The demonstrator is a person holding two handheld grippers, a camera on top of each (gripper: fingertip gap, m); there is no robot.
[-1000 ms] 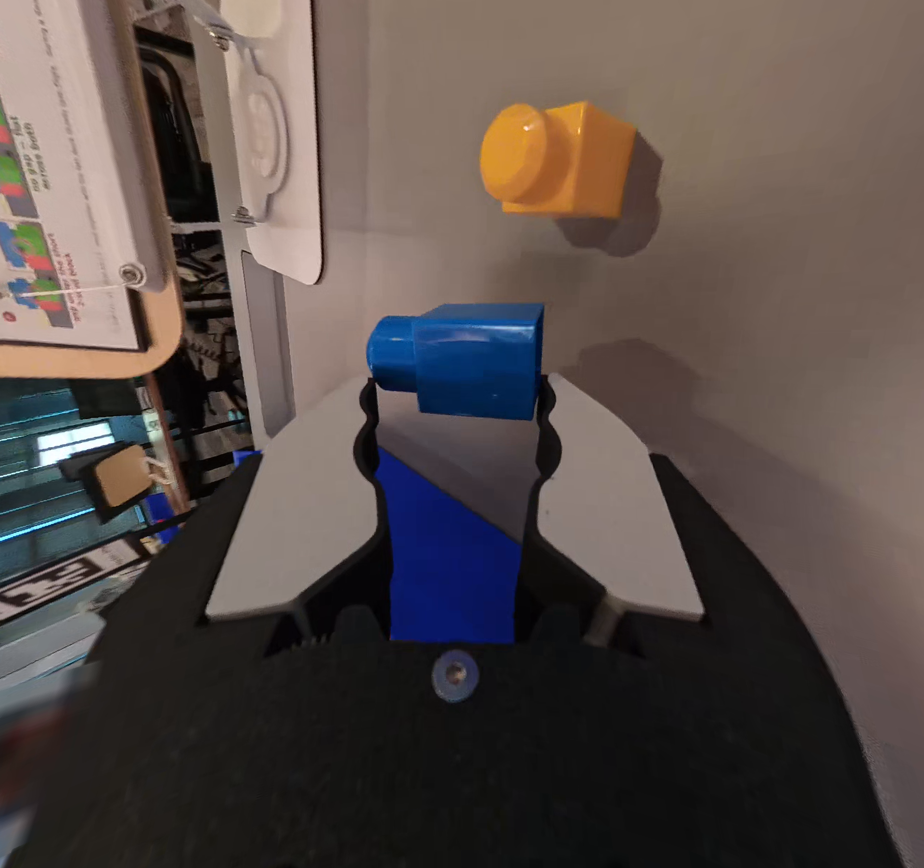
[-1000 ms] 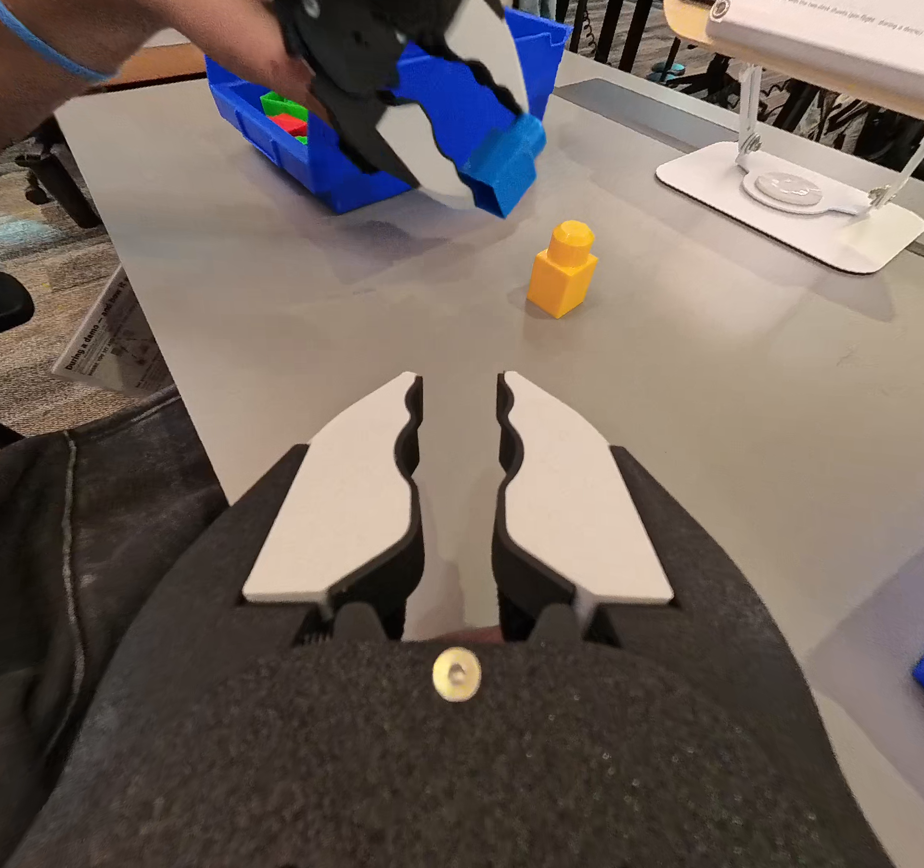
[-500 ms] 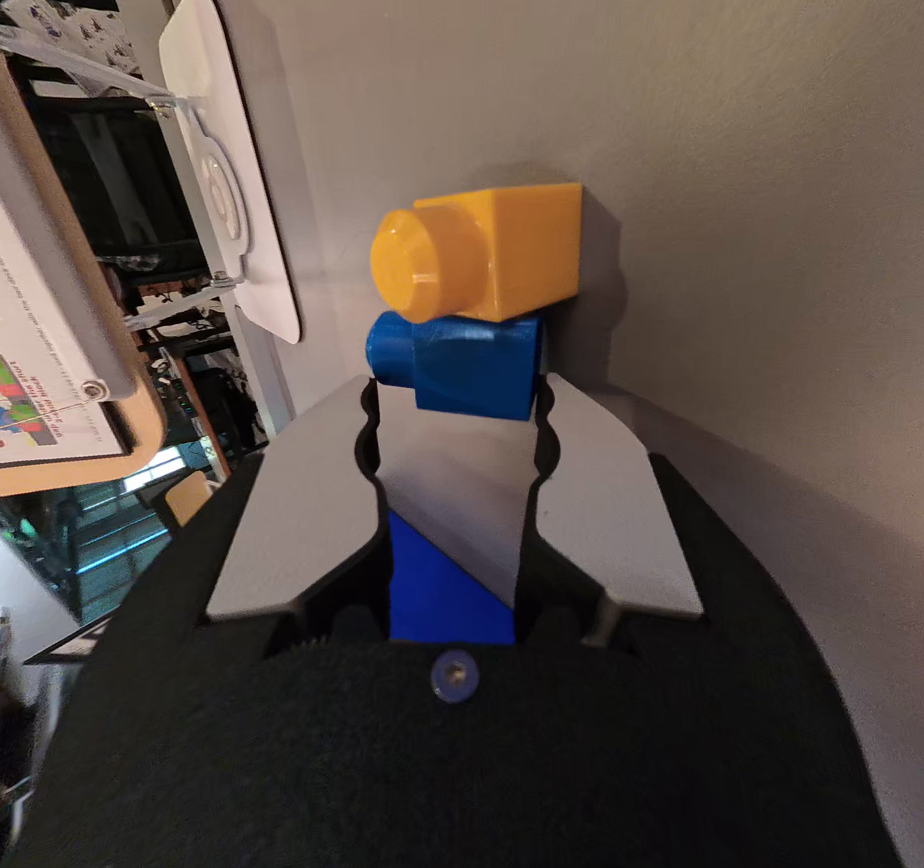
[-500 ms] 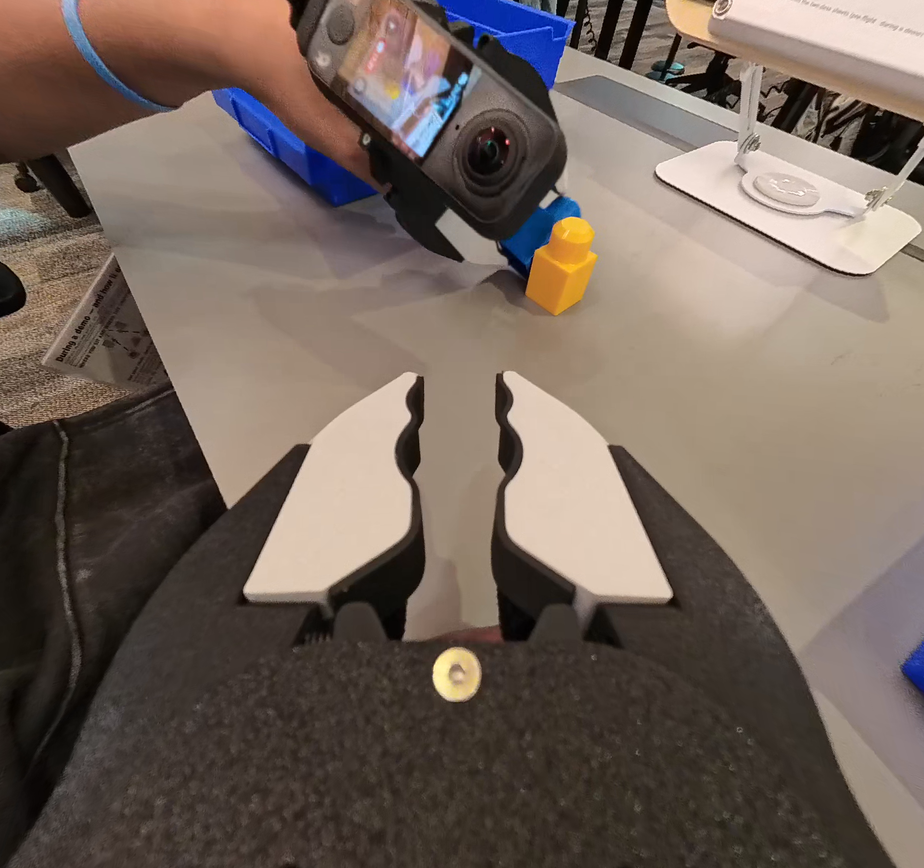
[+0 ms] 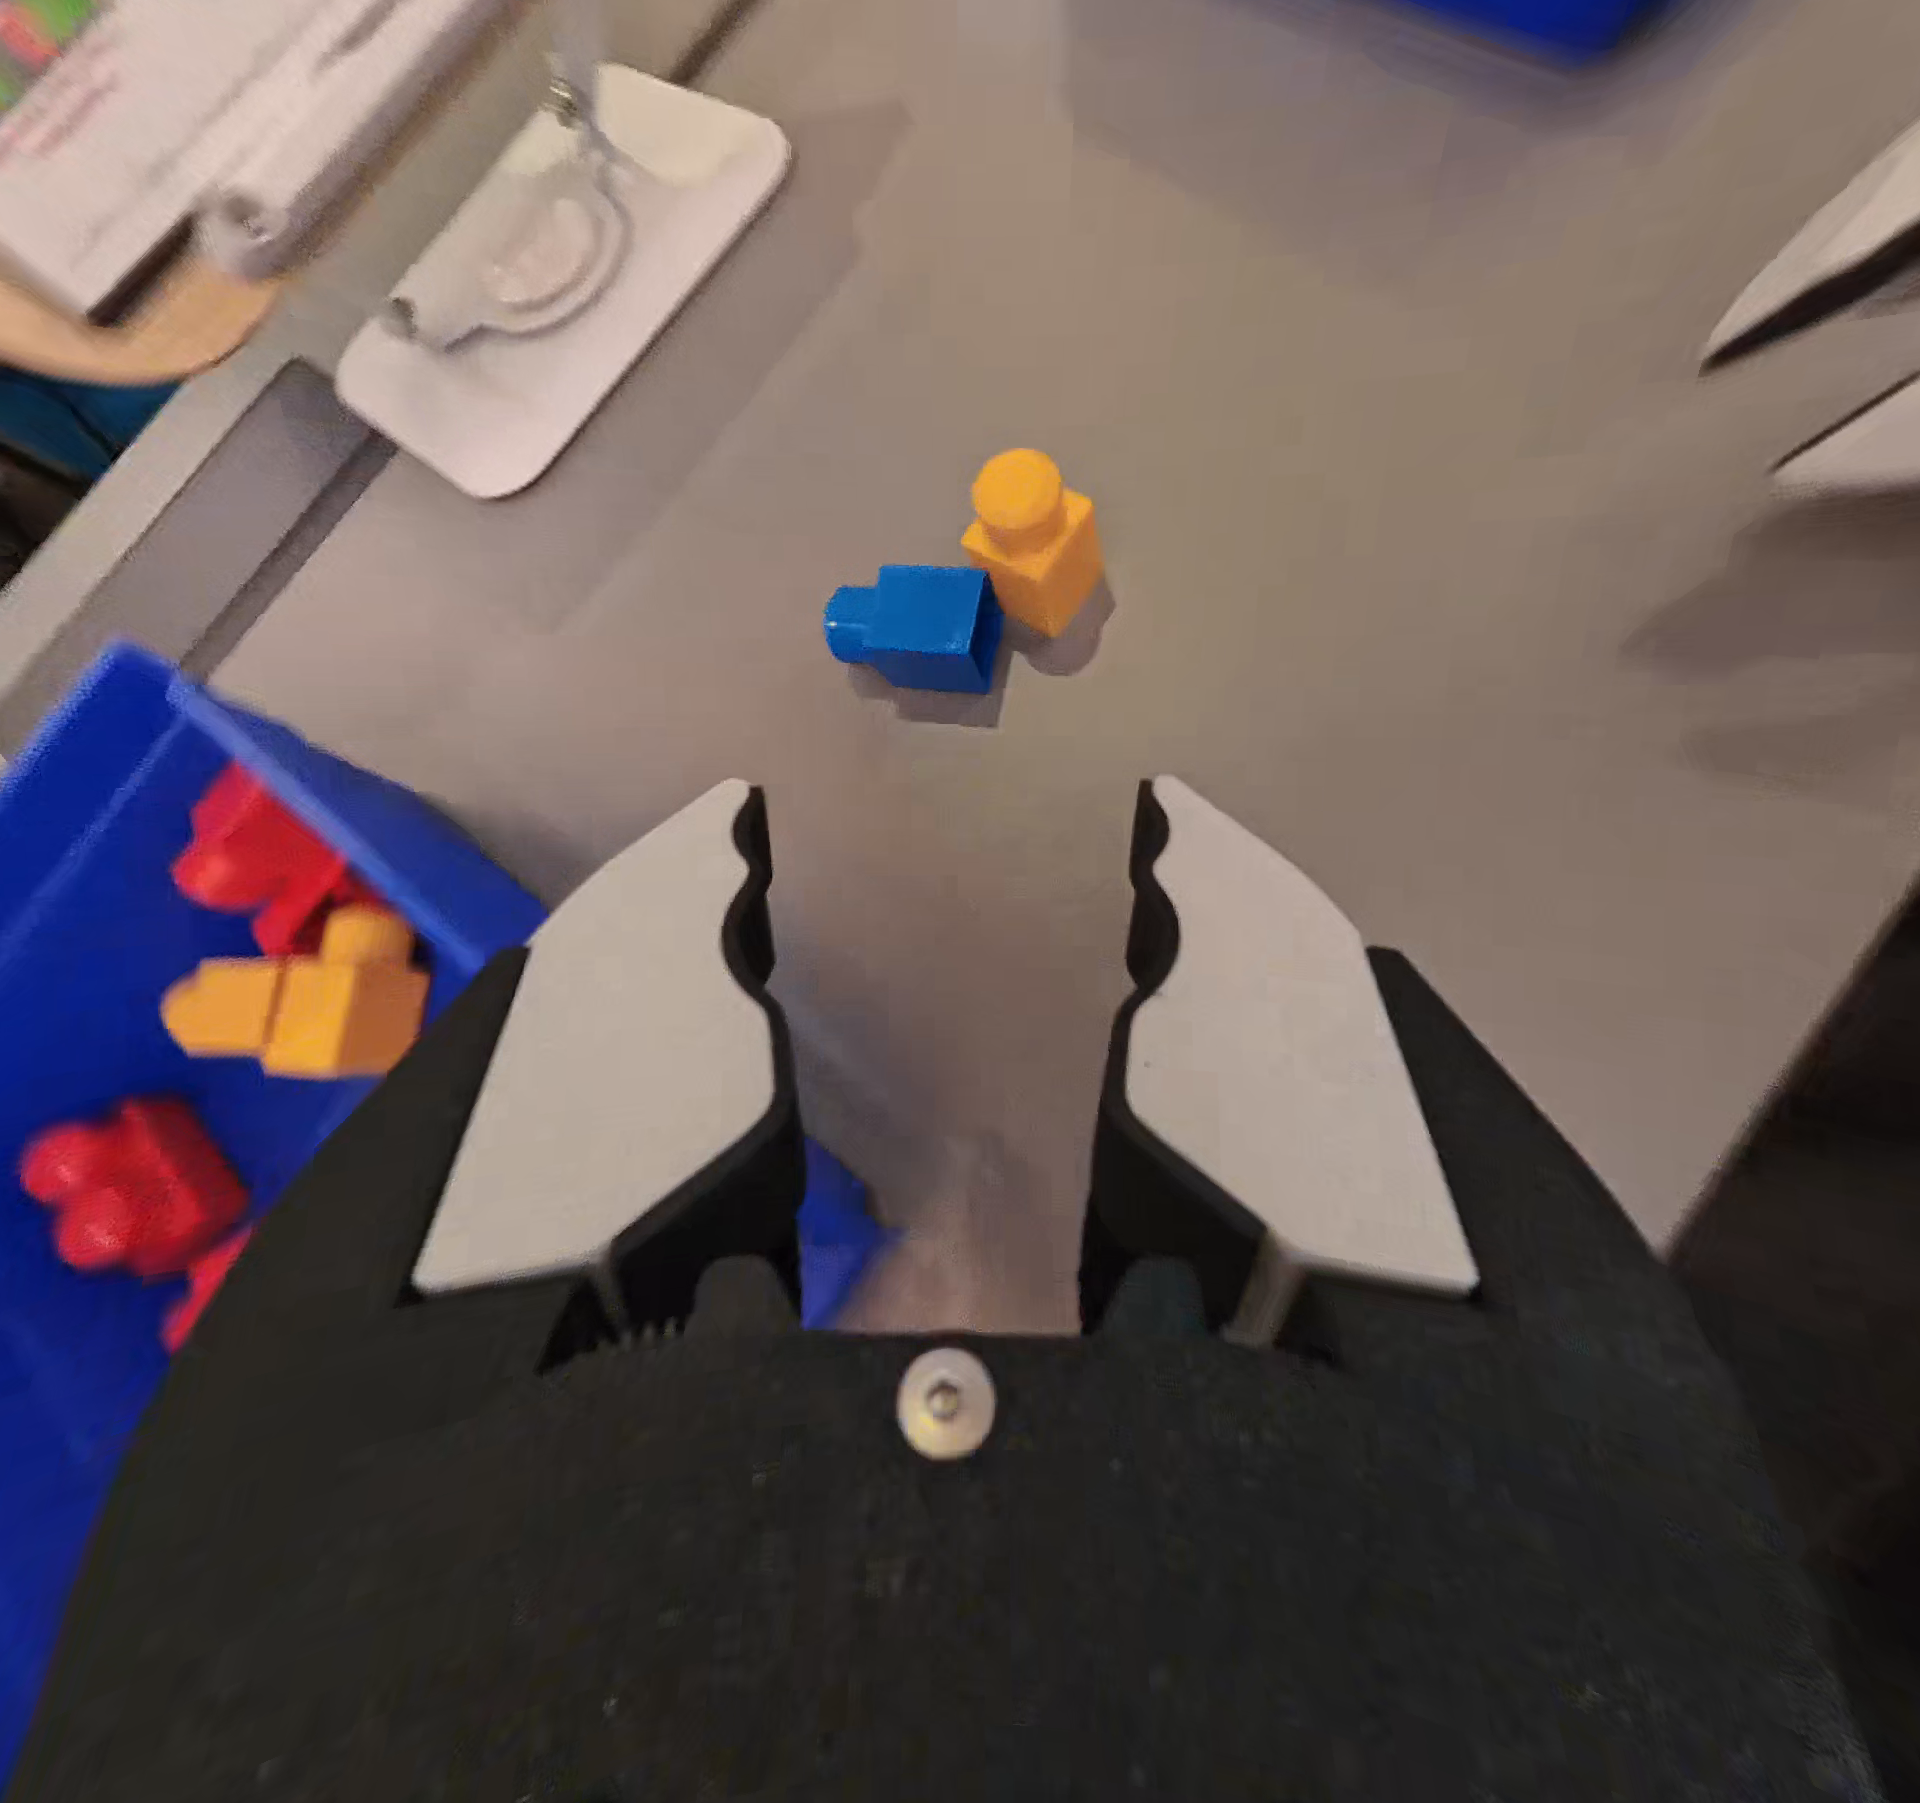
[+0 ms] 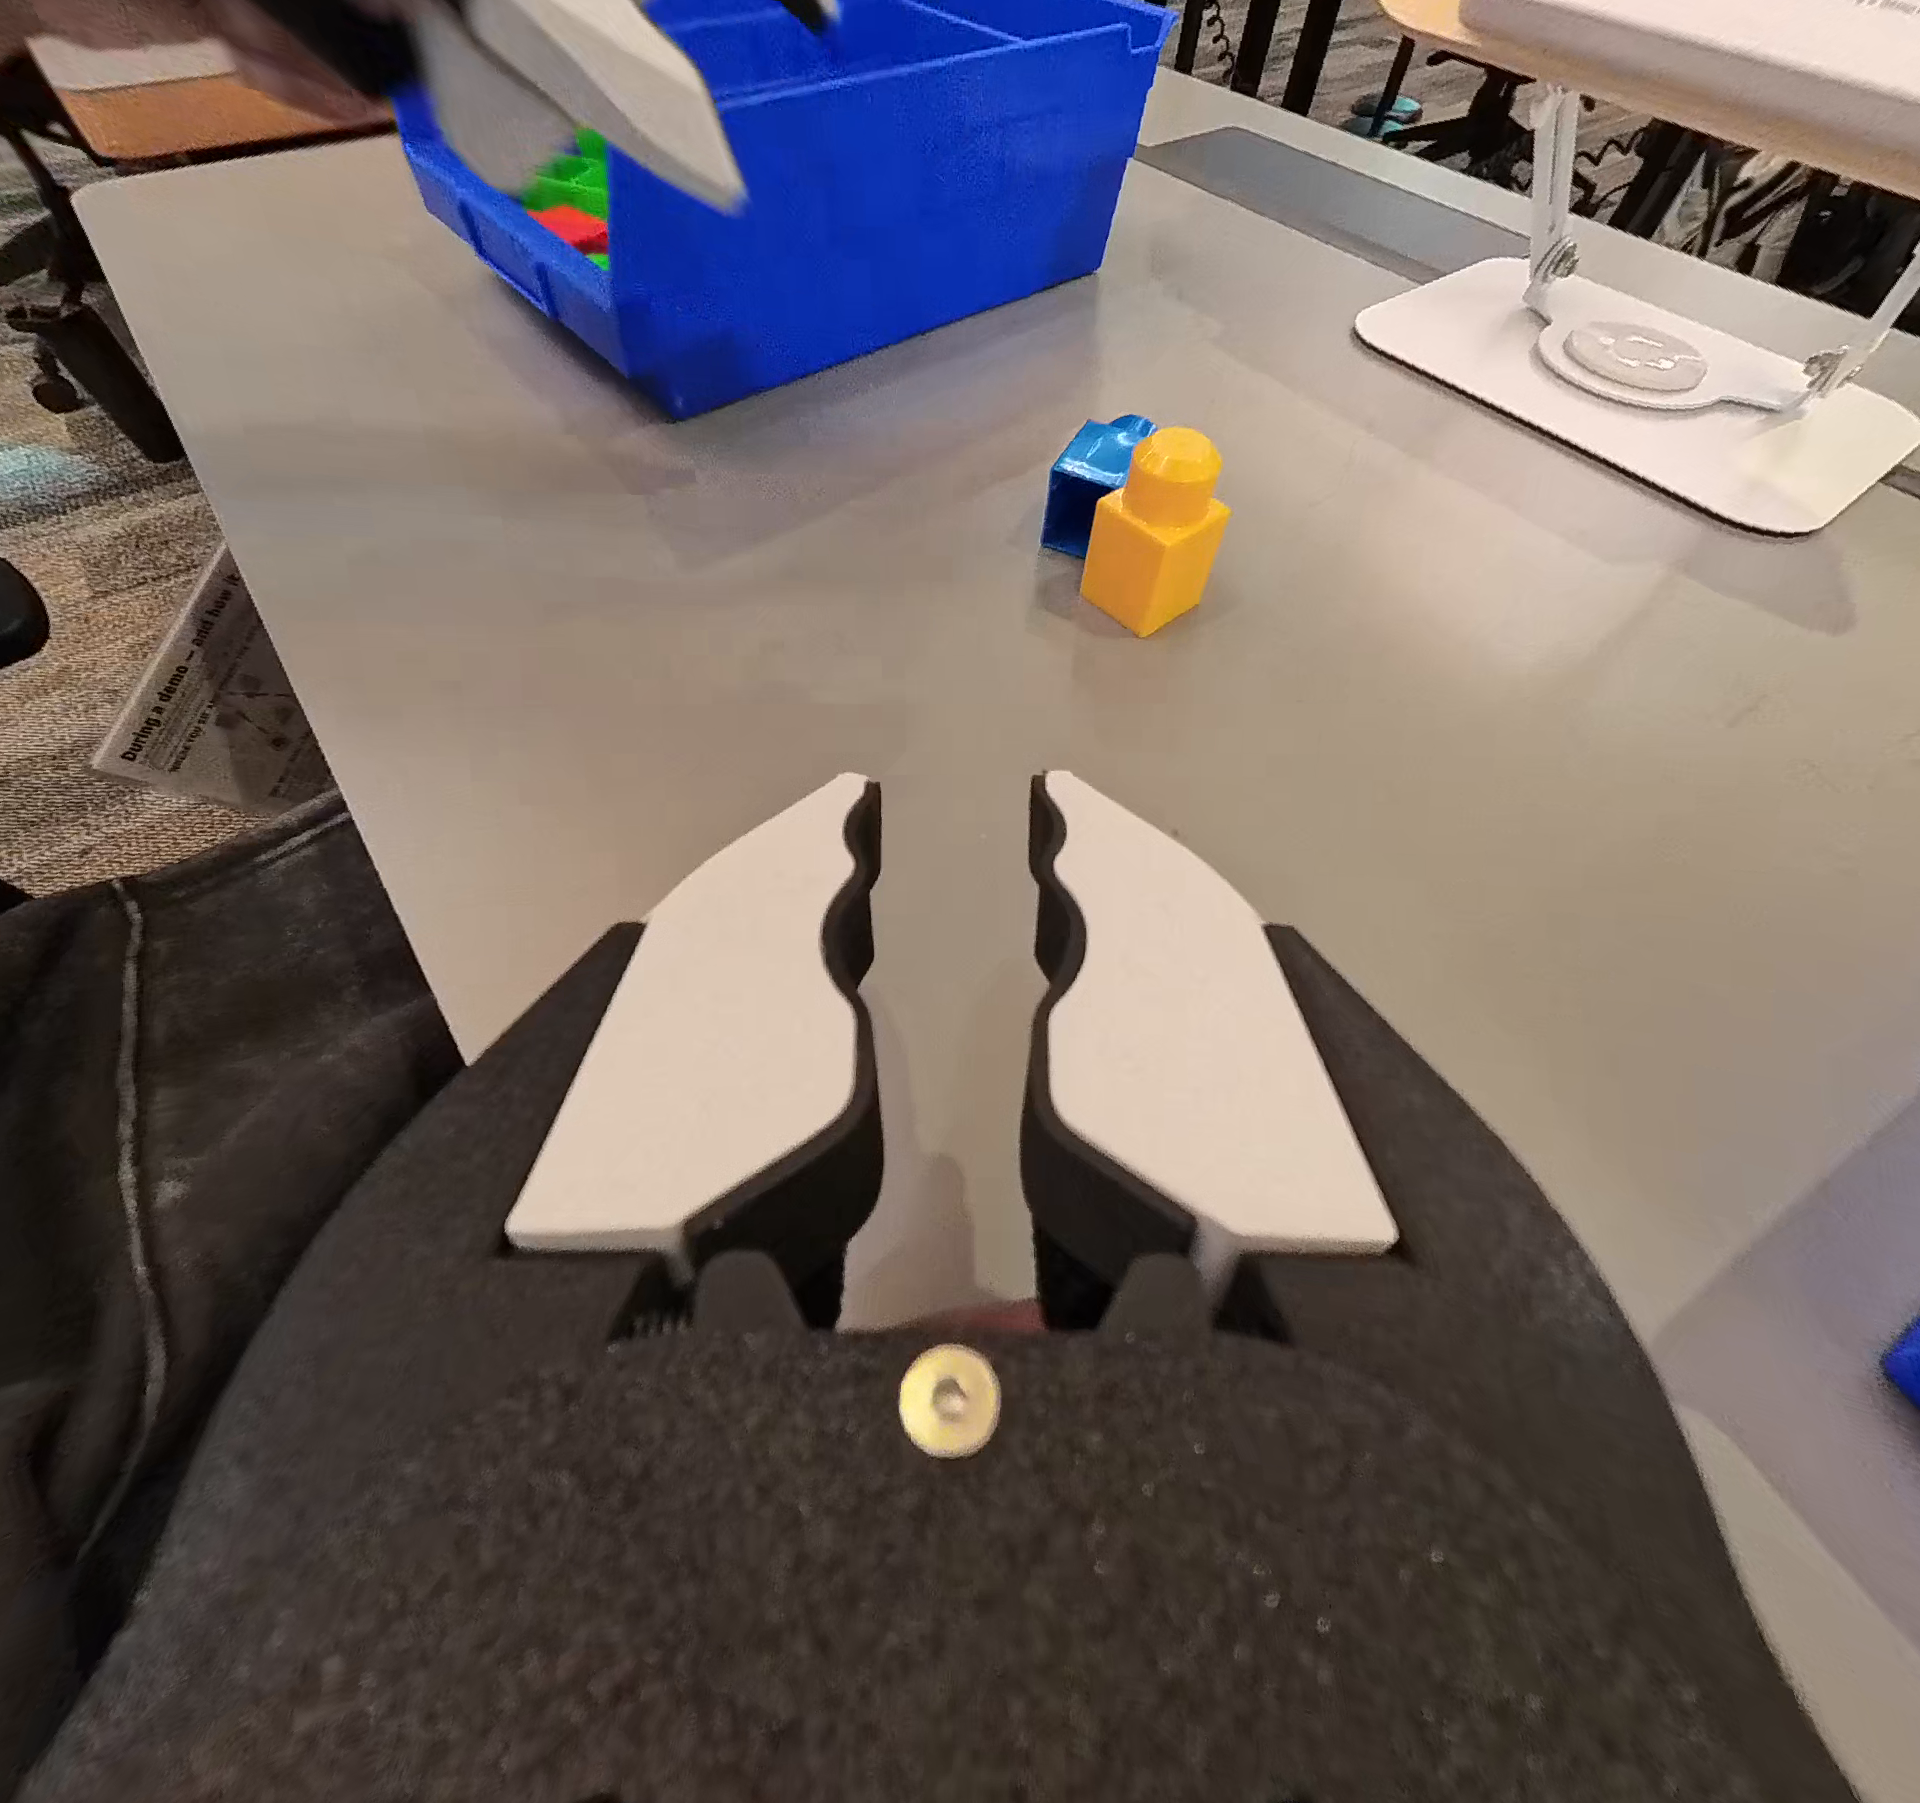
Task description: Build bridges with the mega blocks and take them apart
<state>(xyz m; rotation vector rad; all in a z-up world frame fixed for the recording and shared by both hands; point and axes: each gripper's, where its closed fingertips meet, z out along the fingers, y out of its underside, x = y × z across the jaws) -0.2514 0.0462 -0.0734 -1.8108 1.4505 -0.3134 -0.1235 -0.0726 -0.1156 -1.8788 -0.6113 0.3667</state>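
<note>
Your left hand-held gripper is spread wide w/ nothing in it, up above the desk next to the blue bin of red, orange & green blocks. Blue block is lying on its side on the desk, touching the upright yellow block. Your right hand-held gripper sits low near the desk edge, only a narrow gap btwn the fingers, empty too.

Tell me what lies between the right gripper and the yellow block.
Only bare table, per the right wrist view: right gripper, yellow block.
</note>
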